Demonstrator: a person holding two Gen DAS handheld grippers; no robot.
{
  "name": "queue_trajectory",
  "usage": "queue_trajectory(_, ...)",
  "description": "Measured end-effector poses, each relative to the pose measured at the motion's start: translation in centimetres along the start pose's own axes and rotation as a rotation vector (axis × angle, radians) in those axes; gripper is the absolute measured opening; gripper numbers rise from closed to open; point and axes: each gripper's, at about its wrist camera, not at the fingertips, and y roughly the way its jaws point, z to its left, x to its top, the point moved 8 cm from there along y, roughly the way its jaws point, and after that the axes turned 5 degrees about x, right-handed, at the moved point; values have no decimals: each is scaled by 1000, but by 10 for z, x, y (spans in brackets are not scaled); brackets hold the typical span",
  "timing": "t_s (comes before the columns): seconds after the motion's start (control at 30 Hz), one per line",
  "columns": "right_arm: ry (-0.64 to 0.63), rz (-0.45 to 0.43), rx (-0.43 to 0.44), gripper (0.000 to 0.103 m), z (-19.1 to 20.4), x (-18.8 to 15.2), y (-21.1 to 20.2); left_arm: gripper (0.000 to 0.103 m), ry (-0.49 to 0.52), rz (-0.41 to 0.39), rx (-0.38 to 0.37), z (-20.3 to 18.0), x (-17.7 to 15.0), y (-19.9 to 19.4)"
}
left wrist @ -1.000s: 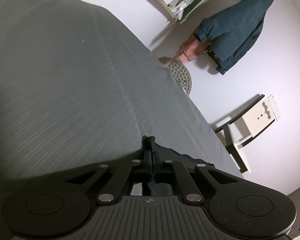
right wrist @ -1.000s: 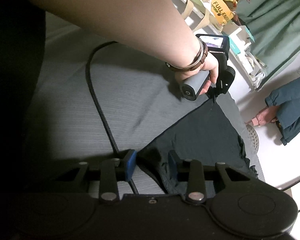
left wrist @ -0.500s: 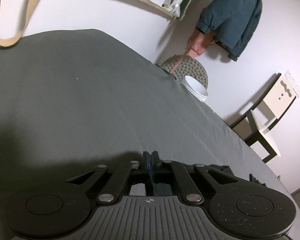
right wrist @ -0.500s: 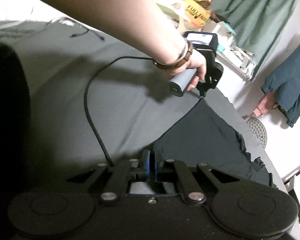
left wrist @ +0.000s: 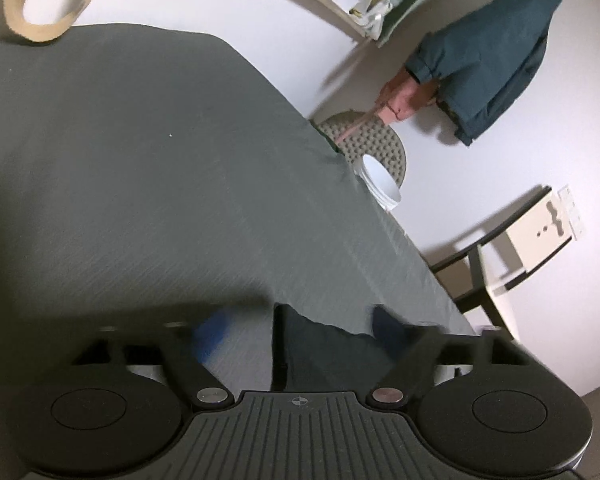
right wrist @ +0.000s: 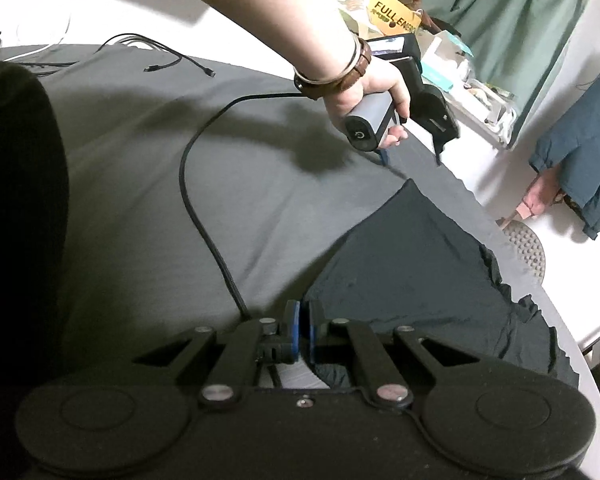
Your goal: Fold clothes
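Dark garment [right wrist: 412,264] lies spread flat on the grey sheet [right wrist: 140,168], its far corner pointed, right edge ruffled.

Left claw [left wrist: 300,328] fingertips motion-blurred — dark garment [right wrist: 412,264] near edge hidden behind right claw [right wrist: 302,332].

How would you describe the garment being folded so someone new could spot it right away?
Find the grey sheet covering the big surface. On its near right part lies the dark garment, flat, with one corner pointing toward the left hand-held gripper. It is much darker than the sheet, and its right edge is ruffled.
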Motion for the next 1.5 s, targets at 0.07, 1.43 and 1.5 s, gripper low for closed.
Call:
queue_trajectory(0.07,9,4,-5,5,-1,-1,0,82,-3,25,-12,0,-7,4)
queue_trajectory(1.43,73,-68,-53,1,-12,-10,-22,1,359,46,135,-64,1,-1)
queue_trajectory(1.5,55,-36,-18,5,-9,-14,-16,1,373,49,154,-67,1,-2)
